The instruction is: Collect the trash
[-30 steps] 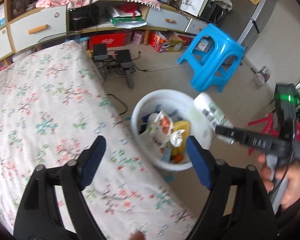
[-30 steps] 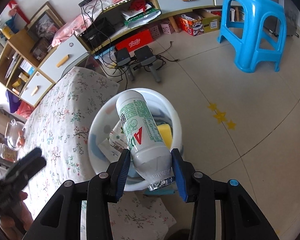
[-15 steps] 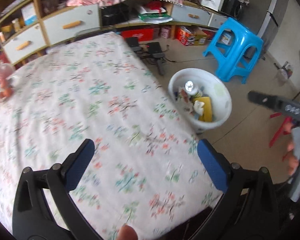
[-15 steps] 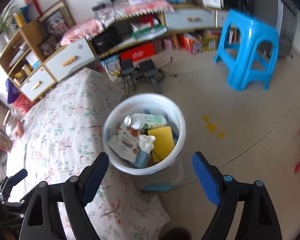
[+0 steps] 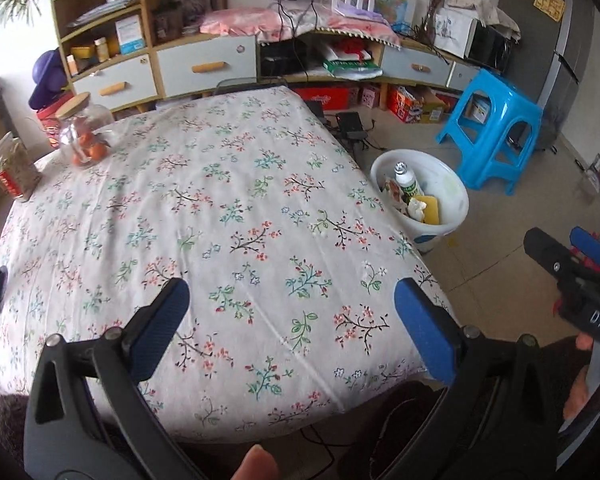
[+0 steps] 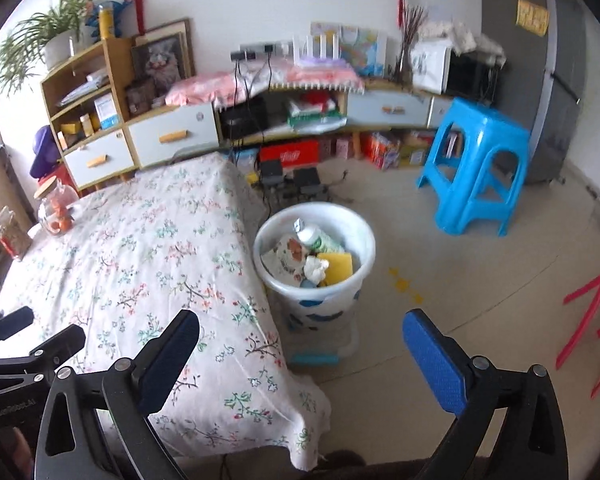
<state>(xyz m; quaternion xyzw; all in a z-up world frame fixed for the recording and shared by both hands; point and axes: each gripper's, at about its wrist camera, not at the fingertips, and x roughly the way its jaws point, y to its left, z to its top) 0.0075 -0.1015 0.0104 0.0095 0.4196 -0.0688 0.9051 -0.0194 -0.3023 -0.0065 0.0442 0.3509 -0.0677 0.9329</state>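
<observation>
A white trash bucket (image 6: 362, 236) stands on the floor by the table's right edge; it also shows in the left wrist view (image 5: 458, 190). In it lie a white bottle with a green label (image 6: 318, 238), a yellow sponge (image 6: 338, 268), a printed wrapper (image 6: 286, 258) and crumpled paper (image 6: 315, 268). My left gripper (image 5: 290, 326) is open and empty above the near part of the floral tablecloth (image 5: 204, 208). My right gripper (image 6: 300, 354) is open and empty, held back from the bucket, over the table's corner and floor. It also shows in the left wrist view (image 5: 572, 254).
Two glass jars (image 5: 82, 136) stand at the table's far left. A blue plastic stool (image 6: 478, 160) stands on the floor beyond the bucket. Low cabinets and shelves (image 5: 204, 66) line the back wall, with boxes and power bricks underneath. A red frame (image 6: 592, 320) is at the right.
My right gripper opened and dropped the white bottle into the bucket. Both grippers then drew back and up, away from the bucket; the whole table is in view now.
</observation>
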